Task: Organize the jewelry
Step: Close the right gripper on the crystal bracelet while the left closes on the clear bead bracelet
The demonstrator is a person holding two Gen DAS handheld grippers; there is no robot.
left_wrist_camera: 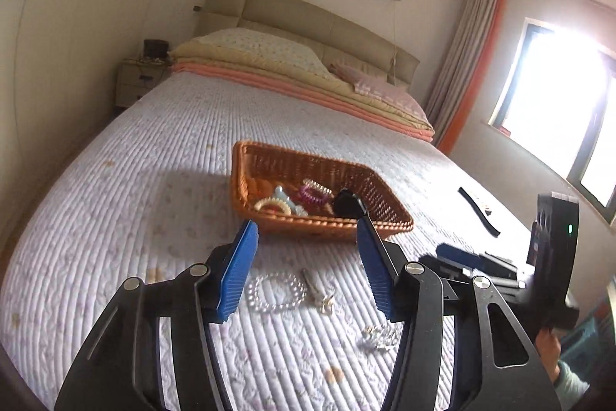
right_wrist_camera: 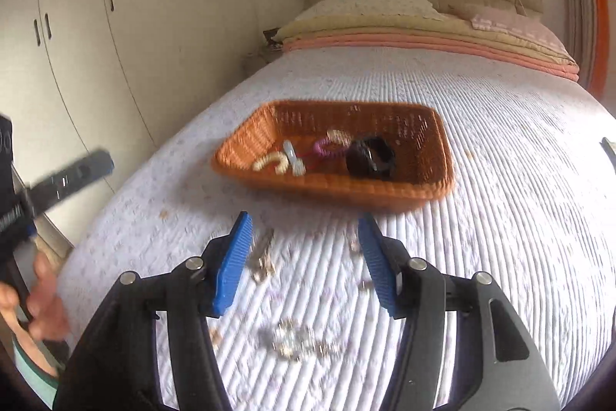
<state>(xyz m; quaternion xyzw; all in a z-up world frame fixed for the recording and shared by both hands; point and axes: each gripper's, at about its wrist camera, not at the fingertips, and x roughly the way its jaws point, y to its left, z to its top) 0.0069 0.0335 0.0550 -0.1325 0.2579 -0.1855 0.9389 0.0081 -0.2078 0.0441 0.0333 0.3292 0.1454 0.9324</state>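
From my left claw [left_wrist_camera: 306,266], spread wide and holding nothing, the pearl bracelet [left_wrist_camera: 276,291] lies on the bed [left_wrist_camera: 134,180] straight ahead between the fingers, just toward 12 o'clock. It is a flat ring of pale round beads, so no long axis matters. Just beside it at 3 o'clock lies a slim metal hair clip [left_wrist_camera: 317,291], its long axis running roughly 11 to 5 o'clock. A small glittery piece [left_wrist_camera: 379,336] sits nearer the right finger, at about 4 o'clock. The wicker basket [left_wrist_camera: 389,203] is farther out at 12 o'clock, already holding coil hair ties [left_wrist_camera: 312,194] and a black item [left_wrist_camera: 346,203].

My right claw [right_wrist_camera: 306,262] is also spread and empty; its view is blurred, with sparkly bits [right_wrist_camera: 292,338] below it. I judge the left claw nearer the bracelet.
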